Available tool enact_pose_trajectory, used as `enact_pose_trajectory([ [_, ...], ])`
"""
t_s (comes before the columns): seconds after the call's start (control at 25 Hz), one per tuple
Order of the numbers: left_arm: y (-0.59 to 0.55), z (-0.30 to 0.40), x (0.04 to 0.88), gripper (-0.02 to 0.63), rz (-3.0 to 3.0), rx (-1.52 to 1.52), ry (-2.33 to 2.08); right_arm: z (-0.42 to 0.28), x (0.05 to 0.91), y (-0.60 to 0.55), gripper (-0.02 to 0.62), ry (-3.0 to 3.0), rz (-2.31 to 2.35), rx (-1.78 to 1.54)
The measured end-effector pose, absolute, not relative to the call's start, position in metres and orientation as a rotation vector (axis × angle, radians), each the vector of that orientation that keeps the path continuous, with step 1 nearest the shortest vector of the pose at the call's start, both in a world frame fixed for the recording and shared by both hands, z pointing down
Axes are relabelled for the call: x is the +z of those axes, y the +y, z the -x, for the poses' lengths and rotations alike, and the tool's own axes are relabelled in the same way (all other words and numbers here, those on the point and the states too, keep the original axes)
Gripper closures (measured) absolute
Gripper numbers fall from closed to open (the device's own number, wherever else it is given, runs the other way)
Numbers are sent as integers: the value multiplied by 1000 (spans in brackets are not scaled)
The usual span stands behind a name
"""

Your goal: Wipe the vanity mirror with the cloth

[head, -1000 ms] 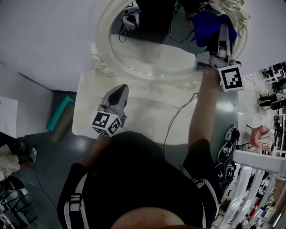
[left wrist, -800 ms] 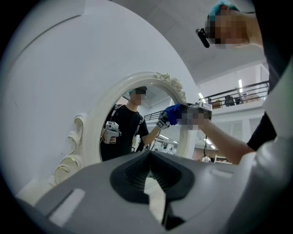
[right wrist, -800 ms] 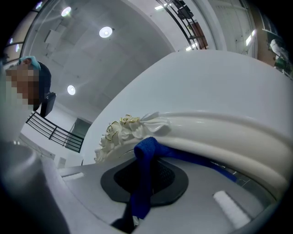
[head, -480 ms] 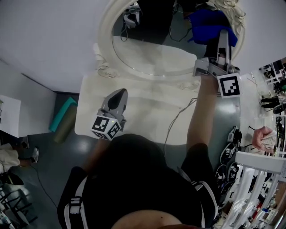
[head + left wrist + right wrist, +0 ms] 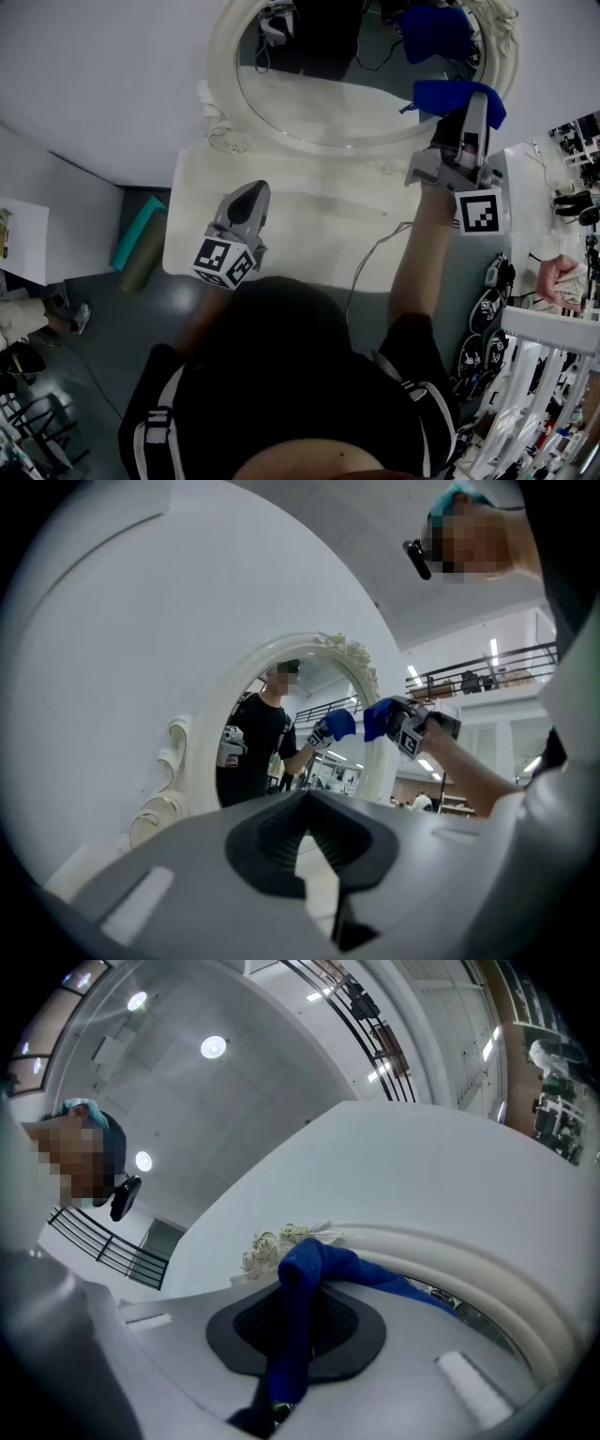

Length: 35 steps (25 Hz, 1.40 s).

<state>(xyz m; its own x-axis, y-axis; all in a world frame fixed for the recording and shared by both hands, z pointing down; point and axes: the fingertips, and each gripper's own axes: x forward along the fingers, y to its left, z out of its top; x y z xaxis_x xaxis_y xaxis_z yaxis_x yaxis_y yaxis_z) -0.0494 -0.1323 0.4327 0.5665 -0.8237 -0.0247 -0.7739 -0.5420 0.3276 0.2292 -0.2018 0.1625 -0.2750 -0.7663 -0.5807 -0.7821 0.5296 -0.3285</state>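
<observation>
Since a second ago the right claw (image 5: 473,112) has drawn the blue cloth (image 5: 452,97) off the glass toward the lower right rim of the vanity mirror (image 5: 319,89). Its jaws are clamped on the cloth, which bunches just ahead against the white frame. Bare glass lies open to its left. The left claw (image 5: 249,197), jaws together on nothing, hovers over the pale surface (image 5: 309,220). A cable (image 5: 370,251) lies on the surface to that claw's right.
</observation>
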Motion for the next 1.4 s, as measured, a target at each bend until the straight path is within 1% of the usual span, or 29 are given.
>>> enact_pose_trajectory([
  [0.2, -130, 43, 439, 597, -2527, -231, -1275, -231, 198, -187, 568, 2059, 1320, -13],
  [0.4, -126, 37, 444, 597, -2529, -219, -1238, -227, 255, -179, 568, 2083, 1375, -67],
  [0.88, -129, 41, 454, 597, -2503, -194, -1250, -198, 430, -179, 568, 1988, 1474, -411],
  [1.4, -159, 46, 444, 597, -2498, -189, -1321, -187, 501, -226, 568, 1939, 1505, -548],
])
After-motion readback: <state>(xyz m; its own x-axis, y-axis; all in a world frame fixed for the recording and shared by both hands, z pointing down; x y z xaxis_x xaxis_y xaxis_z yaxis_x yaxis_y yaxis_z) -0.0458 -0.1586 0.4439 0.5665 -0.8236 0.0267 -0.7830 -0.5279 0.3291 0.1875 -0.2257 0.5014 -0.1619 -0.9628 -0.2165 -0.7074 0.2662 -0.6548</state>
